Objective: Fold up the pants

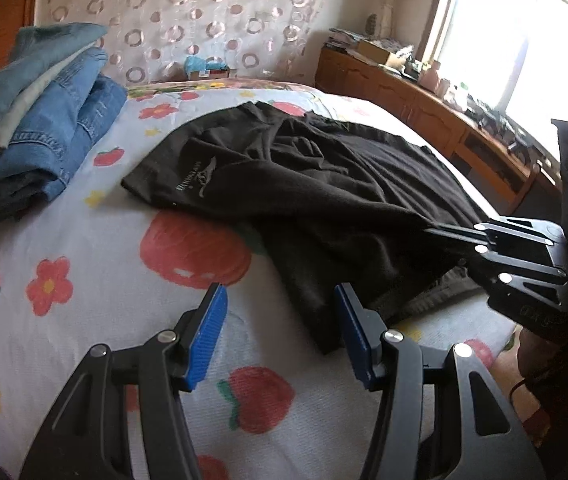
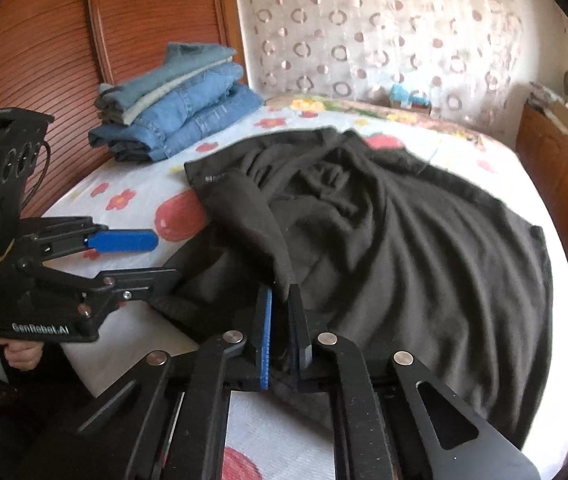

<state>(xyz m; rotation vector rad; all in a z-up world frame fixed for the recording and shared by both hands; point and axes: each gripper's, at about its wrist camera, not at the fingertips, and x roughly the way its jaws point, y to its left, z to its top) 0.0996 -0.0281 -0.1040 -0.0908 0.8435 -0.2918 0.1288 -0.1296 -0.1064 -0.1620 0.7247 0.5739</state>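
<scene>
Fabric of the black pants [image 2: 384,220] is pinched between the right gripper's [image 2: 281,312] pads; the left gripper [image 1: 279,308] is held spread, just left of the hem.

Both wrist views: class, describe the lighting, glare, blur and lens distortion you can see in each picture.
Left wrist view: the window is blown out white with glare; the fisheye curves the bed. Right wrist view: softer, even light, the black pants slightly blurred, dark lens corners, and the wooden headboard bowed.
</scene>
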